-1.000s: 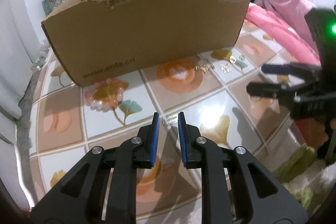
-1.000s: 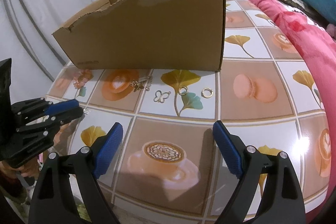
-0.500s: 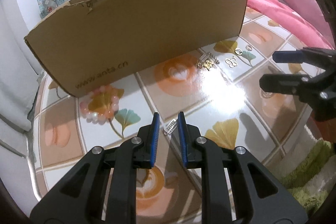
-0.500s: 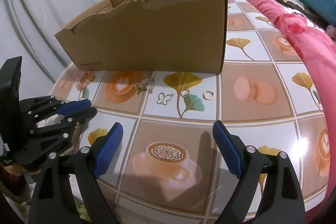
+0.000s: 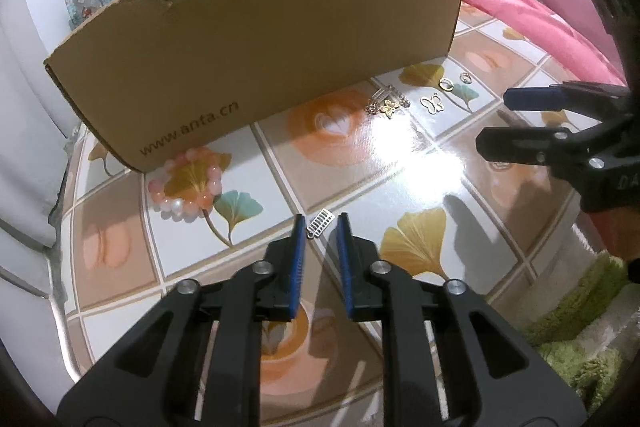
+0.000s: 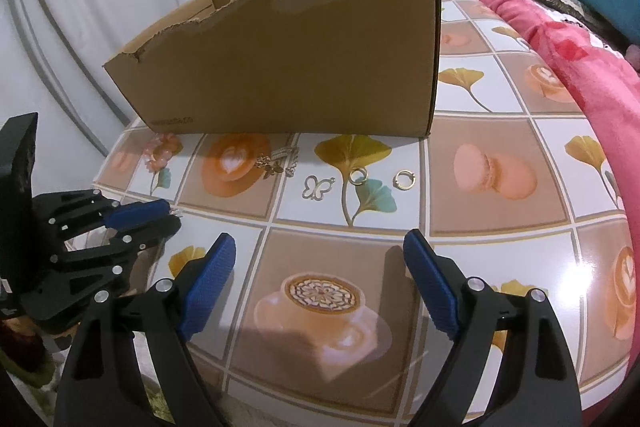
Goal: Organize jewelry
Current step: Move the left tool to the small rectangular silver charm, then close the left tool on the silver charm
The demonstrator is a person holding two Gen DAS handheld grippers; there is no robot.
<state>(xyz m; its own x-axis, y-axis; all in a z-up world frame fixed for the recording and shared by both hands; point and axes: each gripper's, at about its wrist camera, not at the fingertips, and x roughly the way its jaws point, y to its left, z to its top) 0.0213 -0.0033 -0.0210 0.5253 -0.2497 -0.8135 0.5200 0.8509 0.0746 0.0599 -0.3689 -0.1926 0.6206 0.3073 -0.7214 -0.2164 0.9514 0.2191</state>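
Silver and small, the ridged charm lies on the glossy tablecloth at the tips of the left gripper, whose jaws are closing around it with a narrow gap left, not yet pinching. By the cardboard box lie a pink bead bracelet, a gold cluster and a butterfly charm.

From the right wrist, the right gripper hangs wide open and empty over the cloth, two gold rings beyond it. The pickup looks under way; next the charm needs a firm pinch and a lift into the box.
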